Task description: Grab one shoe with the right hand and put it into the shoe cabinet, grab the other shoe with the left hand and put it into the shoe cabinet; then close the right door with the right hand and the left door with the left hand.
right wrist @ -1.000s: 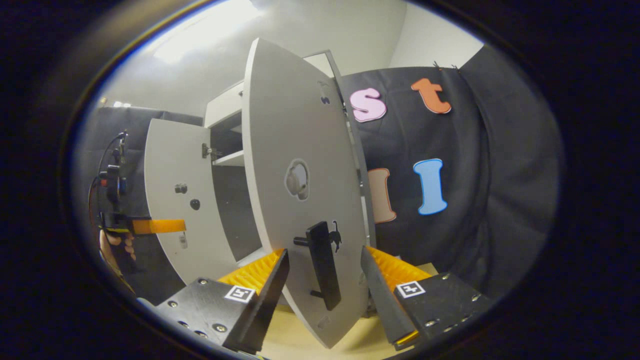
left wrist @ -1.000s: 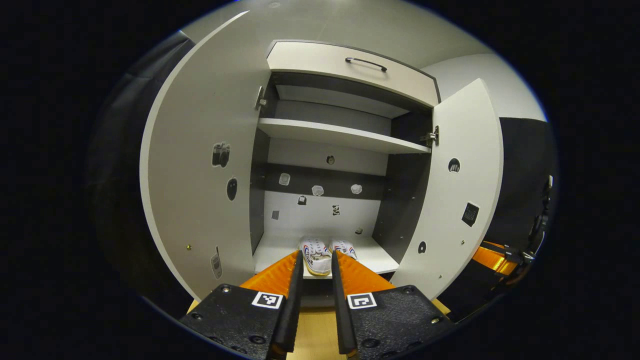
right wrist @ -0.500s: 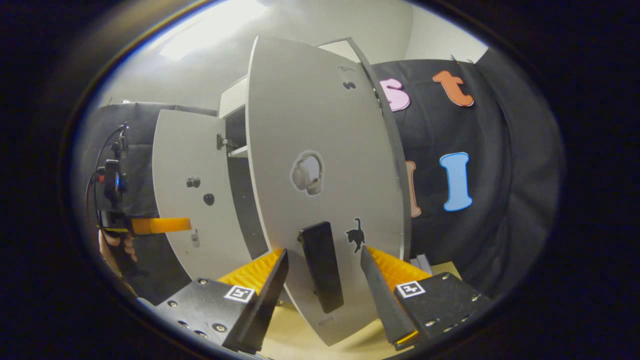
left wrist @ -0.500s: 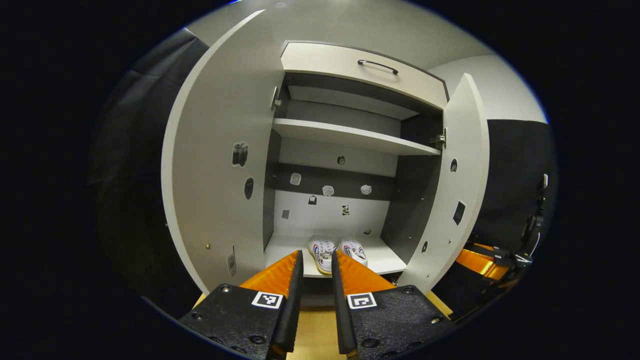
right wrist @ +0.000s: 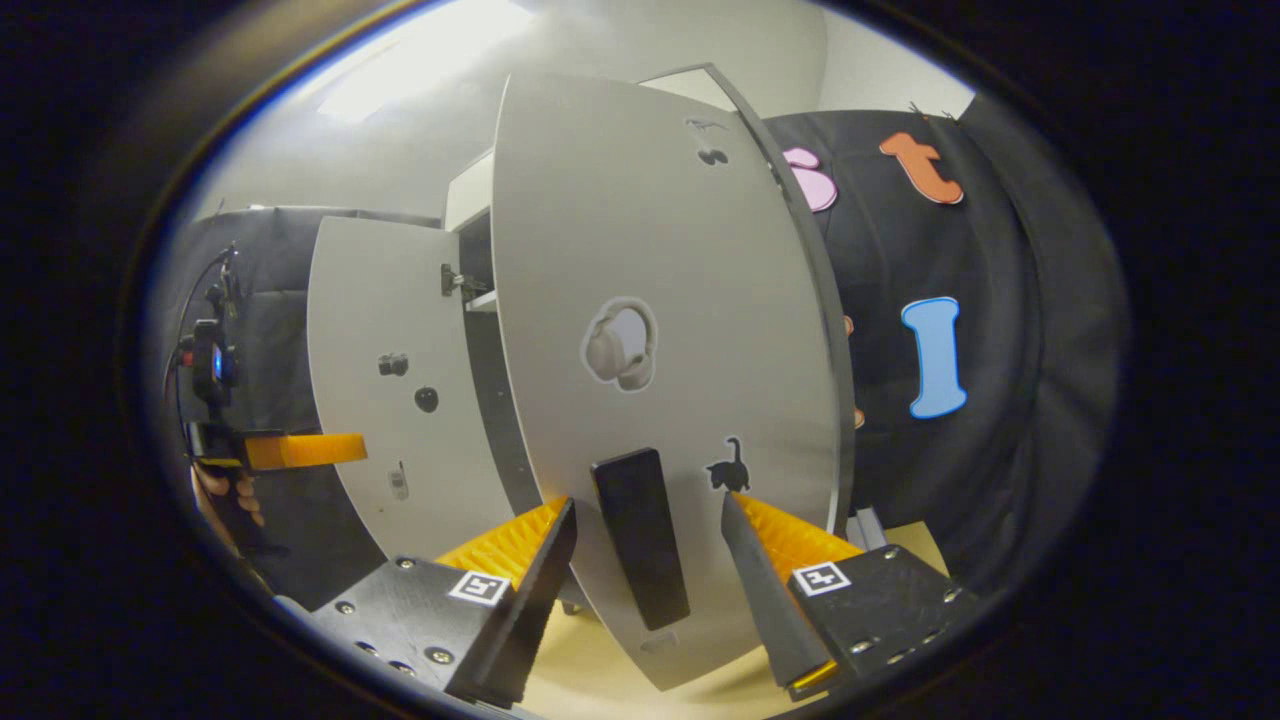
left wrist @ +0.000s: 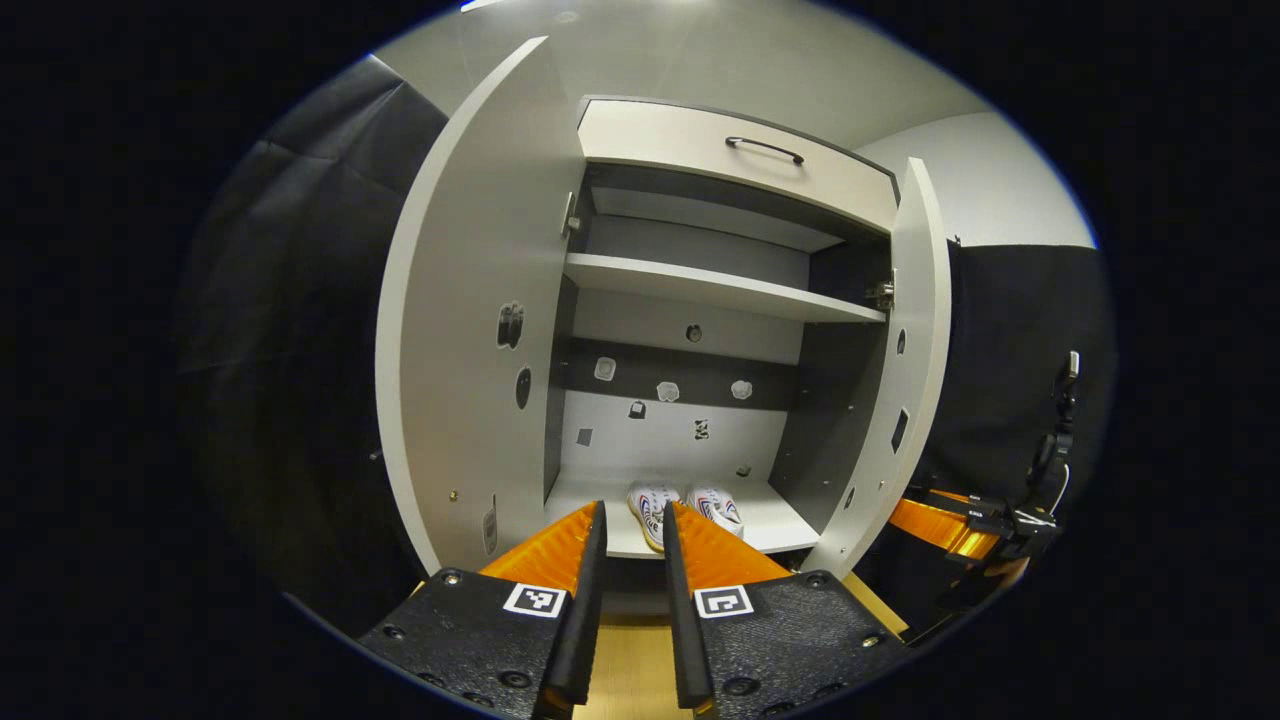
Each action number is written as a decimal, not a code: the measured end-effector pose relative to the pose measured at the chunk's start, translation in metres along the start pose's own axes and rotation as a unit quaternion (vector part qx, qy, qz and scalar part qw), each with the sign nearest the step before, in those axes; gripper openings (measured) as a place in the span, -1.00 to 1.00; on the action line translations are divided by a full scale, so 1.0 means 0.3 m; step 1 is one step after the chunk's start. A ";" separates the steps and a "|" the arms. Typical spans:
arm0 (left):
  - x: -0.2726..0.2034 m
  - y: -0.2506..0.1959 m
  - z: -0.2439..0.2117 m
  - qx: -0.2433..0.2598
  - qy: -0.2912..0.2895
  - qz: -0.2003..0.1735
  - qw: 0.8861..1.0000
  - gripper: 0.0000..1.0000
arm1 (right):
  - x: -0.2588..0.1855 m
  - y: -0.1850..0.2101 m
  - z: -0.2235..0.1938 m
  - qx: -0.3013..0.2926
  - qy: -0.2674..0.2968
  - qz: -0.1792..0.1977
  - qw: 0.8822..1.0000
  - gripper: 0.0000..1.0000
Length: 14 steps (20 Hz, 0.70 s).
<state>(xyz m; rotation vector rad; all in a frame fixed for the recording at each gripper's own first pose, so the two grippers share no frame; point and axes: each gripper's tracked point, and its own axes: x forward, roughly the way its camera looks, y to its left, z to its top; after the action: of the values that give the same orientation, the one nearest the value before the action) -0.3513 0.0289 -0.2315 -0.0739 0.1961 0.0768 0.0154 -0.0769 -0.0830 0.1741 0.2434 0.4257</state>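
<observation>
From the left gripper view, my left gripper (left wrist: 632,520) stands in front of the open shoe cabinet (left wrist: 735,175), its fingers a narrow slit apart and holding nothing. They cover the heels of the two shoes (left wrist: 685,507), which sit side by side on the bottom shelf (left wrist: 770,525). The left door (left wrist: 470,330) stands wide open; the right door (left wrist: 920,350) shows nearly edge-on.

In the right gripper view, my right gripper (right wrist: 648,525) is spread wide, a finger on either side of that door's black handle (right wrist: 640,535); whether either finger touches the handle or the panel I cannot tell. The door's lower edge is cut off behind my fingers (the stickers on it are too small to make out).

Since a second ago the right door has swung further toward closed, while the left gripper has backed off a little, the shoes looking smaller.
</observation>
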 end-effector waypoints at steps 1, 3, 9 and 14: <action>-0.004 0.006 -0.001 -0.001 0.000 0.003 1.000 -0.34 | 0.011 0.007 -0.002 0.000 0.001 0.002 1.000 0.75; -0.032 0.027 0.002 -0.002 -0.003 0.009 1.000 -0.34 | 0.032 0.016 -0.002 0.001 0.000 0.004 1.000 0.75; -0.080 0.071 0.033 -0.002 -0.020 0.021 1.000 -0.34 | 0.051 0.049 -0.013 -0.002 0.006 0.014 1.000 0.75; -0.153 0.126 0.075 0.002 -0.040 0.041 0.998 -0.34 | 0.062 0.068 -0.029 -0.008 0.013 0.019 1.000 0.75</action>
<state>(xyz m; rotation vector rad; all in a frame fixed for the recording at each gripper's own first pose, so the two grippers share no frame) -0.3949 0.0651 -0.2030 -0.0582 0.1197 0.1606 0.0215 -0.0495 -0.0906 0.1589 0.2619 0.4672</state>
